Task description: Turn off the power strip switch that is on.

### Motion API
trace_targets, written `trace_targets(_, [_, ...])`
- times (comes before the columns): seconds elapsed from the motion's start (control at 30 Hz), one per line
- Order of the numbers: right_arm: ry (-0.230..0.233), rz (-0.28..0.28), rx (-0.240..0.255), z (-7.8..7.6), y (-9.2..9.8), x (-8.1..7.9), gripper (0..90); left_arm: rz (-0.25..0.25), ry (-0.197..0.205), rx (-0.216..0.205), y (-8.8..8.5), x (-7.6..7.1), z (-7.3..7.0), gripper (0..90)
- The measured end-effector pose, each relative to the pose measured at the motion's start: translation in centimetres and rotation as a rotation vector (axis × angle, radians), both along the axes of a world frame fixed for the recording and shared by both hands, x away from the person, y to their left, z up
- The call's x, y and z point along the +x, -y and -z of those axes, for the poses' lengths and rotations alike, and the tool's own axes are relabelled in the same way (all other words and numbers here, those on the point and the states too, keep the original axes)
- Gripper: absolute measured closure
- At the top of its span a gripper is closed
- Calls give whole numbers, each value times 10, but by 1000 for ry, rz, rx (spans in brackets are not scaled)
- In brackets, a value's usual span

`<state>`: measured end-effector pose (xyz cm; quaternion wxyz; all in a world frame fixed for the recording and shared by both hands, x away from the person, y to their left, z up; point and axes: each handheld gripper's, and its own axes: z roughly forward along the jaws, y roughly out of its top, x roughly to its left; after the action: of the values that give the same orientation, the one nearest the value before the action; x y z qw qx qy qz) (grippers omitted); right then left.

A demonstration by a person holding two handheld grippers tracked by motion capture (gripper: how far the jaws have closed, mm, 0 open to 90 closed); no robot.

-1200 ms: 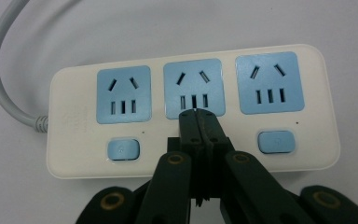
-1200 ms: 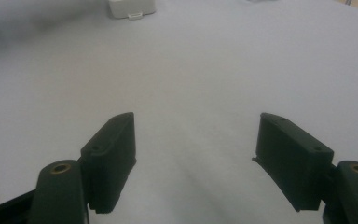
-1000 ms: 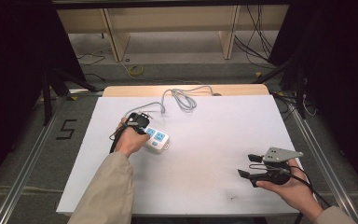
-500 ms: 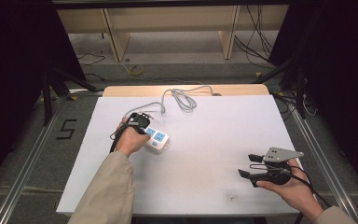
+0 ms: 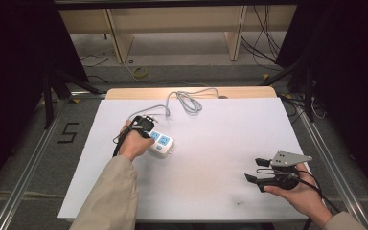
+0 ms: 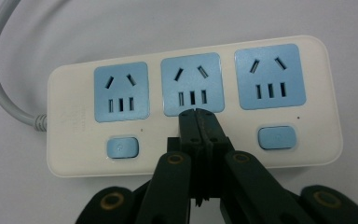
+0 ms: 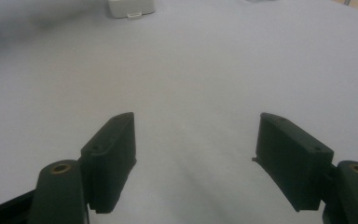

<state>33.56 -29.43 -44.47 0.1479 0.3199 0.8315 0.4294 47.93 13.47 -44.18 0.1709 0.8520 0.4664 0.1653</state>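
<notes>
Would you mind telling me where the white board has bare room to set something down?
The widest free patch lies between the white power strip with blue sockets and the right claw. The board's far right is also bare. It is crowded at the far left, around the left claw, the strip and its coiled grey cable.

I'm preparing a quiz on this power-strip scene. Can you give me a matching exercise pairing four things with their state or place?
Column one:
1. left hand-held gripper
2. right hand-held gripper
3. power strip
4. grey cable

Column two:
A. looped near the table's far edge
B. jaws shut, tips over the middle switch position
C. white with three blue sockets
D. jaws wide apart, nothing between them

Pairs: 1-B, 2-D, 3-C, 4-A
</notes>
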Motion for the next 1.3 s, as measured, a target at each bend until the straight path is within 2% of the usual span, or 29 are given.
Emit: trace_targets(1.3, [7, -5, 2, -1, 0, 0, 287, 1, 5, -18, -2, 1, 0, 900])
